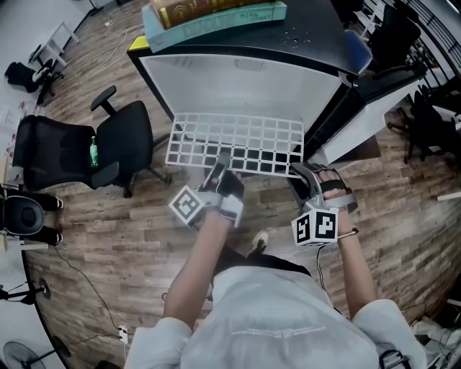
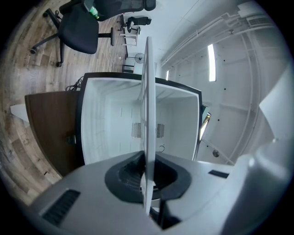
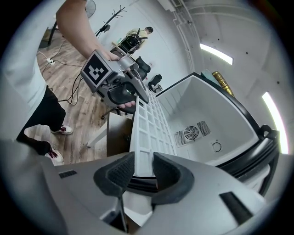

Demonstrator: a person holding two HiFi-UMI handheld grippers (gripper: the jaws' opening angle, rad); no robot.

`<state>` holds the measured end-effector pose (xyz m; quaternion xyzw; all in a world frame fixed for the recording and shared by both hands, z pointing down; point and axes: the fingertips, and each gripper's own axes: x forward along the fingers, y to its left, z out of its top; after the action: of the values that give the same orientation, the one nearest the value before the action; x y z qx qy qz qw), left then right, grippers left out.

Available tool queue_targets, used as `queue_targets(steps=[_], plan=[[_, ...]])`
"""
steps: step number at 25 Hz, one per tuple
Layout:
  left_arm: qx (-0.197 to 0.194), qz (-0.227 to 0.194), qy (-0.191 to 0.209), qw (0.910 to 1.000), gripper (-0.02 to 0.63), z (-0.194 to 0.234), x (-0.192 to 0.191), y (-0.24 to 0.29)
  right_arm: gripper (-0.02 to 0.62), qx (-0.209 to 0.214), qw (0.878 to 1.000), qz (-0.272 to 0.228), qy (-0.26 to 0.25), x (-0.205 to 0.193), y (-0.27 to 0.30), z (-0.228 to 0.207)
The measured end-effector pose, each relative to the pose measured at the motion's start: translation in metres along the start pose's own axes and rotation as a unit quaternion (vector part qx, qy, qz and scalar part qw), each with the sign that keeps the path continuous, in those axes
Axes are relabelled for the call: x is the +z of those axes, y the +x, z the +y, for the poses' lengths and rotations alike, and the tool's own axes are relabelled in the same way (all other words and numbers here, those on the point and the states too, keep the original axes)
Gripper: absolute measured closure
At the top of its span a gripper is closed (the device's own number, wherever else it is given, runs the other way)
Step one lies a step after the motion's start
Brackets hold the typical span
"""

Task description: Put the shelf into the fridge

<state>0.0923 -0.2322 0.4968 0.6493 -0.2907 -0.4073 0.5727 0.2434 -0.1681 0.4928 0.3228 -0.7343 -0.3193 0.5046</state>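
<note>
The white grid shelf (image 1: 234, 143) is held level in front of the open fridge (image 1: 238, 83), its far edge at the mouth of the white cavity. My left gripper (image 1: 222, 161) is shut on the shelf's near edge around the middle. My right gripper (image 1: 303, 173) is shut on the near right corner. In the left gripper view the shelf (image 2: 148, 92) shows edge-on as a thin white strip clamped in the jaws (image 2: 148, 176), with the fridge's interior (image 2: 110, 128) behind. The right gripper view has the shelf (image 3: 148, 121) running away from its jaws (image 3: 143, 173) toward the left gripper (image 3: 120, 87).
The fridge's black door (image 1: 360, 94) hangs open at the right. Books (image 1: 212, 16) lie on top of the fridge. A black office chair (image 1: 86, 148) stands to the left on the wooden floor. More chairs (image 1: 425, 108) are at the far right.
</note>
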Motion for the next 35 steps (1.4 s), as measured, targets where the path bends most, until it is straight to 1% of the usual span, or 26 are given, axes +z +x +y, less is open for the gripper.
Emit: queue_targets(steps=[4,8,12,17,20,23,27,31,35], plan=[[0.004,0.002,-0.003,1.0000,0.572,-0.001,-0.007,0.003,0.463,-0.001,1.000,-0.004,0.004,-0.004,-0.003,-0.002],[0.011,0.005,-0.005,0.9999,0.572,-0.004,0.001,-0.001,0.465,-0.006,1.000,-0.005,0.012,0.004,-0.002,-0.004],[0.019,0.005,-0.009,0.9998,0.572,-0.006,0.001,0.000,0.465,-0.008,1.000,-0.006,0.018,0.005,-0.003,-0.006],[0.013,0.009,-0.008,0.9998,0.572,-0.006,0.000,0.001,0.472,-0.016,1.000,0.009,0.004,0.004,-0.004,-0.006],[0.014,0.004,-0.013,0.9998,0.572,-0.006,0.000,0.000,0.472,-0.019,1.000,0.010,0.008,0.004,-0.004,-0.005],[0.016,0.000,-0.010,0.9998,0.572,-0.006,0.002,-0.001,0.476,-0.015,1.000,0.011,0.007,0.005,-0.003,-0.001],[0.013,0.005,0.001,0.9999,0.572,-0.004,0.001,-0.003,0.480,-0.013,1.000,0.017,-0.004,0.004,-0.001,0.008],[0.016,0.002,0.001,0.9999,0.572,-0.003,0.001,0.001,0.480,-0.006,1.000,0.025,-0.006,0.000,0.005,0.006],[0.013,-0.001,-0.004,0.9999,0.572,-0.002,0.001,0.002,0.480,-0.009,1.000,0.026,-0.003,-0.001,0.005,0.007]])
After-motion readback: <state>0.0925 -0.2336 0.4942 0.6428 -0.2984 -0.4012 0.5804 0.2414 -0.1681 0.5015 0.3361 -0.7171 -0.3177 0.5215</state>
